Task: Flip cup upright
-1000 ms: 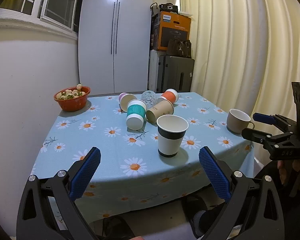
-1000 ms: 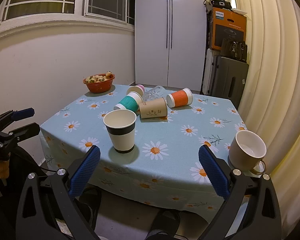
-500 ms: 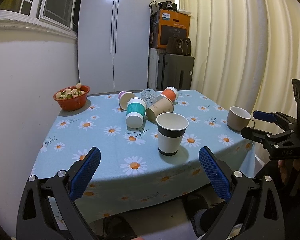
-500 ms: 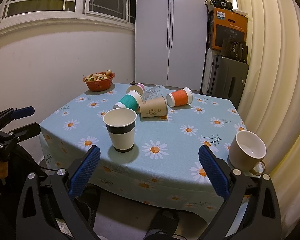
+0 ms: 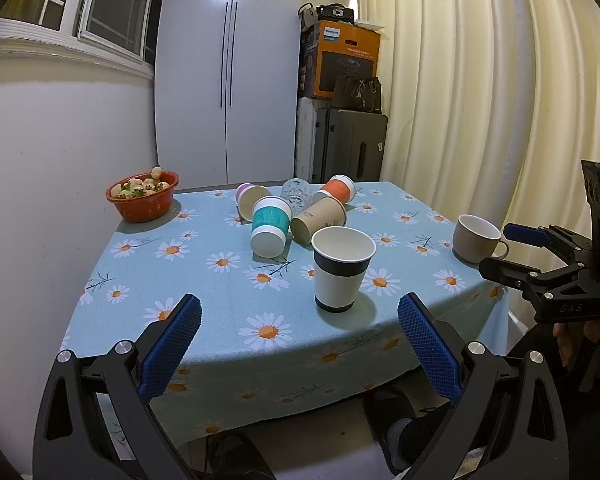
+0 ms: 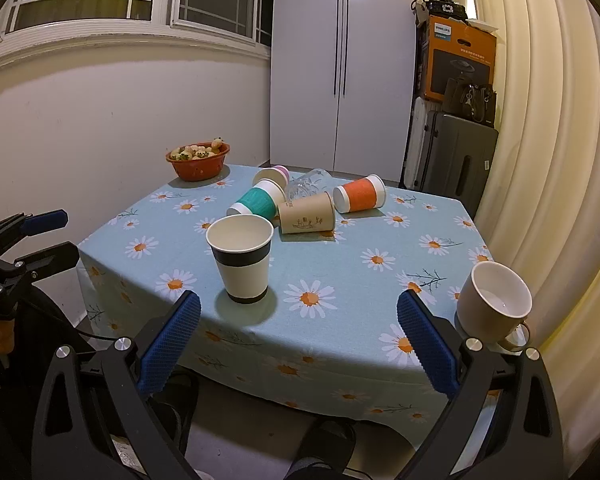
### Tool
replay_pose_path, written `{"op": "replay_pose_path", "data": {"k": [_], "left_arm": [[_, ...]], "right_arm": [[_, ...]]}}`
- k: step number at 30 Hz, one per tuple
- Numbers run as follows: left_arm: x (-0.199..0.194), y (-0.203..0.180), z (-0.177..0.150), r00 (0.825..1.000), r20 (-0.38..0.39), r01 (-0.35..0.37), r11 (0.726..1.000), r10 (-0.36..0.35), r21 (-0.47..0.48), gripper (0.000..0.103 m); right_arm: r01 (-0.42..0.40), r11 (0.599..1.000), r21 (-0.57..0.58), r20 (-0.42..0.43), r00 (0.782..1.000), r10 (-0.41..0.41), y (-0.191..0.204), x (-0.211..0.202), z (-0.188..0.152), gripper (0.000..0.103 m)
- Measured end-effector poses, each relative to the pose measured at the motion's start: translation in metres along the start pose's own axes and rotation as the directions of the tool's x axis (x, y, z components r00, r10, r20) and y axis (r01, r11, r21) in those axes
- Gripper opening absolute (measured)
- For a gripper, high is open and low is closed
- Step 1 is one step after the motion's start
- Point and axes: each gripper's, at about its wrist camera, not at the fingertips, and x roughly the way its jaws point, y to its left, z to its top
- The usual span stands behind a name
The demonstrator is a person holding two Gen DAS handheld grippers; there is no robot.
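Note:
A white paper cup with a dark band (image 5: 342, 270) (image 6: 242, 258) stands upright near the table's front edge. Behind it several cups lie on their sides: a teal one (image 5: 271, 226) (image 6: 258, 200), a brown one (image 5: 320, 218) (image 6: 306, 213), an orange one (image 5: 336, 189) (image 6: 360, 199), a pink-rimmed one (image 5: 252, 201) (image 6: 271, 175) and a clear glass (image 5: 296, 194) (image 6: 310, 182). My left gripper (image 5: 298, 334) is open and empty in front of the table. My right gripper (image 6: 298, 334) is open and empty, also off the front edge.
A beige mug (image 5: 476, 238) (image 6: 496, 306) stands upright at the table's right edge. A red bowl of food (image 5: 143, 196) (image 6: 198, 160) sits at the far left corner. The daisy tablecloth (image 5: 220, 280) hangs over the edge. Wall at left, curtain at right.
Both grippers have drawn back slightly from the table and stayed open. The cups have not moved.

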Motion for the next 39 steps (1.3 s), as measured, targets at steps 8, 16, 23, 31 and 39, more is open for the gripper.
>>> {"op": "replay_pose_path", "data": {"k": [8, 16, 23, 31, 39], "left_arm": [[-0.0001, -0.0009, -0.0007, 1.0, -0.003, 0.003, 1.0, -0.003, 0.001, 0.096], [-0.0003, -0.0008, -0.0002, 1.0, -0.002, 0.004, 1.0, -0.004, 0.0, 0.096], [-0.0009, -0.0007, -0.0003, 1.0, -0.002, 0.005, 1.0, -0.005, 0.0, 0.096], [-0.0014, -0.001, -0.0005, 1.0, -0.002, 0.005, 1.0, -0.005, 0.001, 0.096], [-0.0011, -0.0006, -0.0003, 1.0, -0.003, 0.008, 1.0, -0.008, 0.002, 0.096]], "right_arm": [[0.0, 1.0, -0.002, -0.001, 1.0, 0.0, -0.0001, 0.0, -0.0003, 0.098], [0.0, 1.0, -0.003, -0.001, 1.0, 0.0, -0.0003, 0.0001, -0.0003, 0.098], [-0.001, 1.0, -0.004, -0.001, 1.0, 0.001, 0.0004, 0.0, -0.0001, 0.098], [-0.002, 1.0, -0.007, -0.001, 1.0, 0.002, -0.0009, 0.0, -0.0014, 0.098], [-0.002, 1.0, -0.008, -0.002, 1.0, 0.002, -0.0014, 0.0004, -0.0014, 0.098]]}}
